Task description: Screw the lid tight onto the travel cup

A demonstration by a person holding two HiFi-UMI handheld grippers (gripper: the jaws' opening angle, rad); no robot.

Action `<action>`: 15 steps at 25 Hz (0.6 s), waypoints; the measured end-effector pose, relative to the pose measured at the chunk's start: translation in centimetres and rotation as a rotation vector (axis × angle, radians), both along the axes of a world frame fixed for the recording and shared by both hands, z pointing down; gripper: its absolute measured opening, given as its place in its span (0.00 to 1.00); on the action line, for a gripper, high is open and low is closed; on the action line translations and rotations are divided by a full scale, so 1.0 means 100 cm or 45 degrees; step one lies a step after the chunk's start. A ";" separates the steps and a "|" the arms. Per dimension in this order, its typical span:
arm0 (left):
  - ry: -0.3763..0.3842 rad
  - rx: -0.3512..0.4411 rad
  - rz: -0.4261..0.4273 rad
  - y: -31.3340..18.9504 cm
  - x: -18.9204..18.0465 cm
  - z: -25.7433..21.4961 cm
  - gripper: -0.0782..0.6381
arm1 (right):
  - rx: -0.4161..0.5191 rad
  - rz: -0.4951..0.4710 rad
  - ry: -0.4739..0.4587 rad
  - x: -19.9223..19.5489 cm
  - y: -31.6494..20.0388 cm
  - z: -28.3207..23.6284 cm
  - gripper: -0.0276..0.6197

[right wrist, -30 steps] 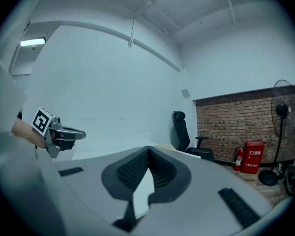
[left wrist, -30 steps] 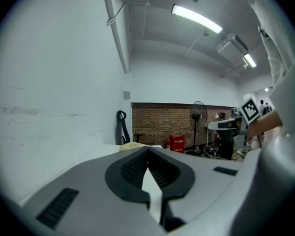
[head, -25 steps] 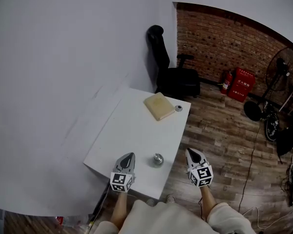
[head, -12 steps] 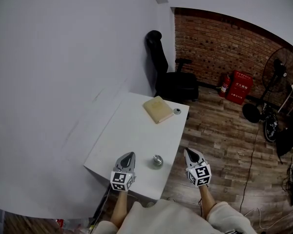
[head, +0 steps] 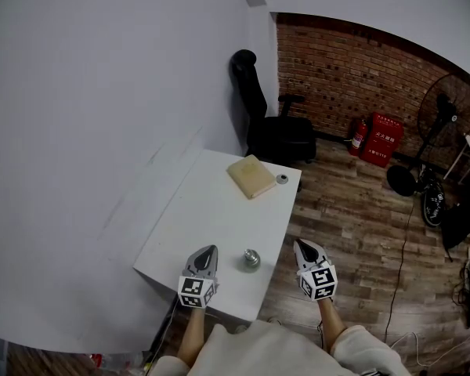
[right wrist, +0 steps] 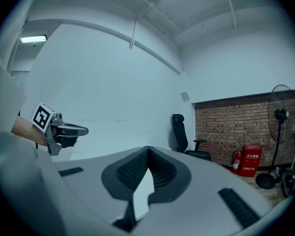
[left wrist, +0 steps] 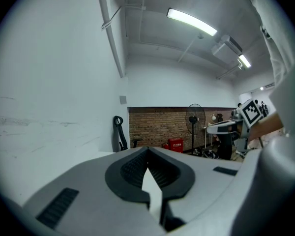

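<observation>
A small steel travel cup (head: 251, 259) stands upright near the front edge of the white table (head: 211, 210). A small grey round piece (head: 282, 179), which looks like the lid, lies at the table's far right corner. My left gripper (head: 207, 250) hovers over the front edge, just left of the cup, shut and empty. My right gripper (head: 301, 244) is held right of the table, over the floor, also shut and empty. In the left gripper view the jaws (left wrist: 148, 149) meet at the tip. The right gripper view shows its jaws (right wrist: 148, 149) closed the same way.
A tan flat pad (head: 251, 176) lies at the table's far end beside the grey piece. A black office chair (head: 270, 128) stands behind the table. White wall runs along the left. A fan (head: 446, 108) and red boxes (head: 383, 139) stand by the brick wall.
The head view has drifted slightly. Both grippers stay shut and hold their places beside the cup.
</observation>
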State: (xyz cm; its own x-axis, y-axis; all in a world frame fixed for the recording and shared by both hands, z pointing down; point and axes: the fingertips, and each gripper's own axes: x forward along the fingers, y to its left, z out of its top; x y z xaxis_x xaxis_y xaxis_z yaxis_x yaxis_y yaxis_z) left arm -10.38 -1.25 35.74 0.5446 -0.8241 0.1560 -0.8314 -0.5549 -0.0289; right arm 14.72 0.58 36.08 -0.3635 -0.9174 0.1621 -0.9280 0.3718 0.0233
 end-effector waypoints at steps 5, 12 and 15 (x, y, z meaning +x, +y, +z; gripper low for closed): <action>-0.002 -0.003 0.002 0.006 0.002 -0.004 0.12 | -0.007 -0.007 0.005 0.000 0.006 -0.002 0.04; -0.007 -0.003 0.009 0.004 0.005 -0.001 0.12 | -0.012 -0.003 0.011 0.000 0.005 0.001 0.04; -0.006 -0.007 0.012 0.006 0.005 0.001 0.12 | -0.013 -0.005 0.019 -0.001 0.007 0.003 0.04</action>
State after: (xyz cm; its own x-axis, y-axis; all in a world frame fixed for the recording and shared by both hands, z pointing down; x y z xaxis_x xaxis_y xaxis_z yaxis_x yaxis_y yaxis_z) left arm -9.83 -0.62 35.88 0.5514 -0.8182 0.1629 -0.8262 -0.5626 -0.0296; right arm 14.60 1.26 36.42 -0.3643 -0.9144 0.1764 -0.9263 0.3754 0.0332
